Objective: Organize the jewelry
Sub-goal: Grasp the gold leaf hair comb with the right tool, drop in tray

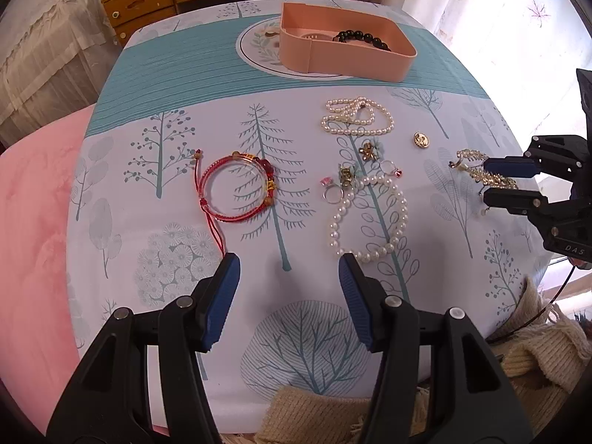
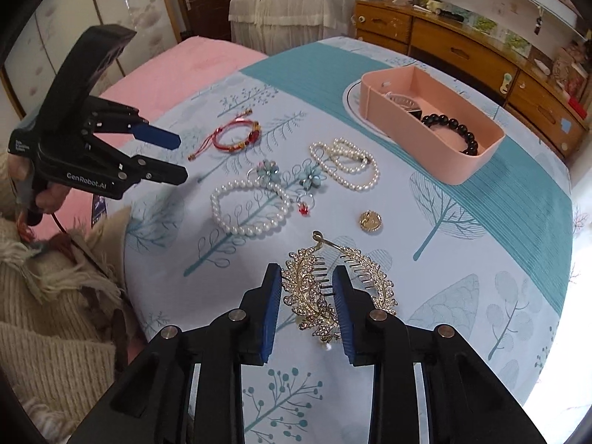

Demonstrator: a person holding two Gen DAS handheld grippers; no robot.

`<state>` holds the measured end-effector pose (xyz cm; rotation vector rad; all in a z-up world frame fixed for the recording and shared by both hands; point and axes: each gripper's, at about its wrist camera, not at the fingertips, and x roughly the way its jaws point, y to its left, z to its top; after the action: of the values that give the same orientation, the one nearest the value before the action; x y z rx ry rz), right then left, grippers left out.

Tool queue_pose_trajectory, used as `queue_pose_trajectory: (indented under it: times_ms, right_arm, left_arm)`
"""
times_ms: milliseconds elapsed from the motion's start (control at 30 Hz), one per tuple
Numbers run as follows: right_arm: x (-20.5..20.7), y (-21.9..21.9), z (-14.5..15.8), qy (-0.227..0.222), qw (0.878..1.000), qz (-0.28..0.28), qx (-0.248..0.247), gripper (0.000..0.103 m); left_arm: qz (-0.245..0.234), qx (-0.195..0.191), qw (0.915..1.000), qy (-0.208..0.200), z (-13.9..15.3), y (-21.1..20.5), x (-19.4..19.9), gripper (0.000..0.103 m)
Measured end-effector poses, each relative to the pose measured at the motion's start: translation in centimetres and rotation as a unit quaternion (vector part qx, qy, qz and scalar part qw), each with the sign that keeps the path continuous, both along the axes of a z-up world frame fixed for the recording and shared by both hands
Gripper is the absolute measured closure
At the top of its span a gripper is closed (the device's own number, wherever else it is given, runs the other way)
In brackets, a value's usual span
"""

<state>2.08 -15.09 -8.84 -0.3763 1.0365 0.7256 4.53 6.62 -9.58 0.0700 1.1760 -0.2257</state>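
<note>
Your scene is bright, daylit. Light comes through the curtained window (image 1: 518, 18), blown out white at the left wrist view's upper right; the right wrist view's right margin is overexposed too. Your tablecloth (image 1: 177, 229) is evenly lit, shadows soft and faint. Slight glare on the cabinet doors (image 2: 55, 33) at the right wrist view's upper left. You get heavy fisheye bending: table edges curve, corners vignette to black. Centre is sharp, beads resolve well; rims go soft. Close-up left gripper (image 1: 288, 277) fingers look slightly soft.
</note>
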Motion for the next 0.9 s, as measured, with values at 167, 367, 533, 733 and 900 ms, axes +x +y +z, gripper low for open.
queue_pose_trajectory:
  times_ms: [167, 367, 533, 733, 900]
  right_arm:
    - [1.3, -0.2, 1.7, -0.022, 0.999, -0.026, 0.016, 0.075]
    - [4.2, 0.0, 4.1, -0.048, 0.996, -0.058, 0.045, 0.075]
    - [7.8, 0.2, 6.0, -0.066, 0.991, -0.094, 0.063, 0.075]
    - [13.2, 0.9, 7.5, -0.075, 0.984, -0.153, 0.061, 0.075]
    - [18.5, 0.9, 7.1, -0.061, 0.973, -0.213, 0.063, 0.075]
  left_arm:
    - [0.005, -0.003, 0.9999, -0.01, 0.7, 0.6, 0.6, 0.05]
    - [0.021, -0.005, 0.9997, -0.013, 1.4, 2.6, 2.2, 0.05]
    - [0.053, -0.026, 0.9981, -0.017, 2.0, 4.9, 4.2, 0.05]
    - [0.073, -0.041, 0.9963, -0.021, 2.1, 6.1, 6.1, 0.05]
    - [0.081, -0.044, 0.9956, -0.016, 1.3, 6.5, 6.8, 0.05]
